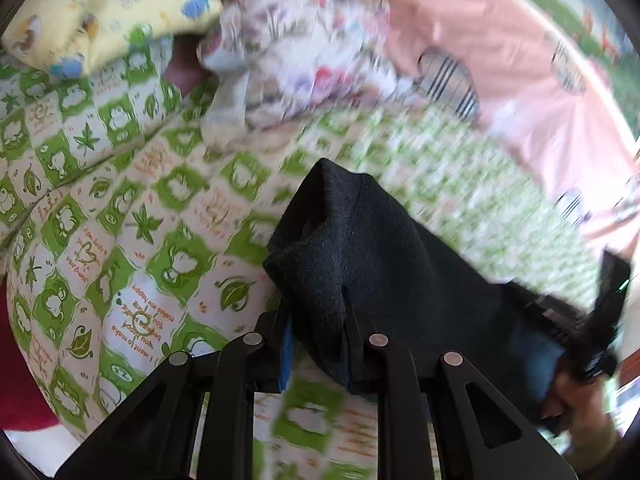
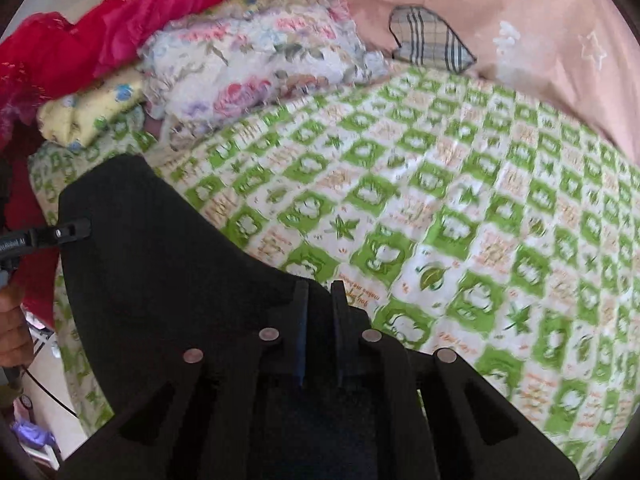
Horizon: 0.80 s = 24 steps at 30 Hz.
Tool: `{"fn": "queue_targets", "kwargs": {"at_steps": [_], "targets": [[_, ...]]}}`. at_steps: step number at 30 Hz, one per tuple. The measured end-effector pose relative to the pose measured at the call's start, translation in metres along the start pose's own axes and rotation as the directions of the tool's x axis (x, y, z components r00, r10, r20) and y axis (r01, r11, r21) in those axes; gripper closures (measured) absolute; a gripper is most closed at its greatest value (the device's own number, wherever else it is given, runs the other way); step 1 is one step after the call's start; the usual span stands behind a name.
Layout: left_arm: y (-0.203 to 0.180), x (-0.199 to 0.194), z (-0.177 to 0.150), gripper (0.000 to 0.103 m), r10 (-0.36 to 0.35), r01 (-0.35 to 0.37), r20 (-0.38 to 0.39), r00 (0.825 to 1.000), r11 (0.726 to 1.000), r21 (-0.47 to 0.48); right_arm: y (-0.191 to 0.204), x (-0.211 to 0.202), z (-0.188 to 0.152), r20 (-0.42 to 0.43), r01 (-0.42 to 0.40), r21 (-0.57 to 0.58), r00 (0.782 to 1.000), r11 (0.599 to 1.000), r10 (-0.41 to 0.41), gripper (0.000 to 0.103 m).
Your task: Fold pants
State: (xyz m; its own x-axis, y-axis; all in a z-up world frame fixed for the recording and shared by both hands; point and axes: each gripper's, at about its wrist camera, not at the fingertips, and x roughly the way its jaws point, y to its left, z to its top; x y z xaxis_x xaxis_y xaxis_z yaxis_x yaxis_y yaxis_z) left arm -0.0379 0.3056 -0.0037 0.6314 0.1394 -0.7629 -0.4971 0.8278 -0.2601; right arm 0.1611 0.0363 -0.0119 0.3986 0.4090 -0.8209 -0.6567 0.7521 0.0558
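Note:
The black pants (image 1: 360,232) hang bunched over a bed. In the left wrist view my left gripper (image 1: 316,304) is shut on a thick fold of them, and the cloth runs right to my blurred right gripper (image 1: 568,320), held by a hand. In the right wrist view my right gripper (image 2: 320,286) is shut on the edge of the pants (image 2: 160,248). The cloth spreads left to my left gripper (image 2: 76,229), which pinches the far edge. The stretch of pants below both grippers is hidden.
A green-and-white patterned sheet (image 2: 460,208) covers the bed under the pants. Behind it lie a pink cover with plaid hearts (image 2: 500,8), a floral quilt (image 2: 248,64), yellow bedding (image 1: 120,12) and a red blanket (image 2: 80,40). A hand (image 2: 12,320) shows at the left edge.

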Motion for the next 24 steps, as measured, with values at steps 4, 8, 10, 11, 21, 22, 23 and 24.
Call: {"fn": "queue_targets", "kwargs": {"at_steps": [4,8,10,11,21,22,23,24], "targets": [[-0.009,0.006,-0.006,0.067,0.117,-0.114,-0.024,0.993,0.990,0.082,-0.007,-0.003,-0.003,-0.012,0.024,0.059,1.000,0.998,-0.024,0.082],[-0.015,-0.025,-0.002,0.051,0.130,-0.134,0.050,0.990,0.986,0.098,-0.016,-0.050,-0.013,0.062,0.019,0.110,0.998,0.994,-0.026,0.077],[-0.027,-0.043,-0.001,0.050,0.109,-0.120,0.086,0.990,0.985,0.128,-0.024,-0.077,-0.026,0.095,0.007,0.146,0.995,0.989,-0.021,0.074],[-0.035,-0.049,-0.001,0.049,0.091,-0.104,0.093,0.992,0.984,0.146,-0.028,-0.092,-0.035,0.108,0.006,0.165,0.994,0.986,-0.024,0.073],[-0.193,-0.041,-0.024,0.042,-0.185,0.191,-0.058,0.981,0.867,0.461,-0.075,-0.203,-0.150,0.131,0.106,0.411,0.976,0.905,-0.174,0.072],[-0.207,-0.040,-0.029,0.042,-0.203,0.215,-0.077,0.976,0.849,0.483,-0.079,-0.212,-0.159,0.130,0.120,0.432,0.972,0.894,-0.193,0.072],[-0.222,-0.038,-0.034,0.041,-0.221,0.241,-0.101,0.970,0.827,0.507,-0.084,-0.224,-0.172,0.132,0.130,0.460,0.968,0.878,-0.212,0.072],[-0.239,-0.036,-0.040,0.041,-0.236,0.270,-0.133,0.963,0.798,0.538,-0.086,-0.230,-0.179,0.131,0.138,0.479,0.965,0.867,-0.226,0.072]]}}
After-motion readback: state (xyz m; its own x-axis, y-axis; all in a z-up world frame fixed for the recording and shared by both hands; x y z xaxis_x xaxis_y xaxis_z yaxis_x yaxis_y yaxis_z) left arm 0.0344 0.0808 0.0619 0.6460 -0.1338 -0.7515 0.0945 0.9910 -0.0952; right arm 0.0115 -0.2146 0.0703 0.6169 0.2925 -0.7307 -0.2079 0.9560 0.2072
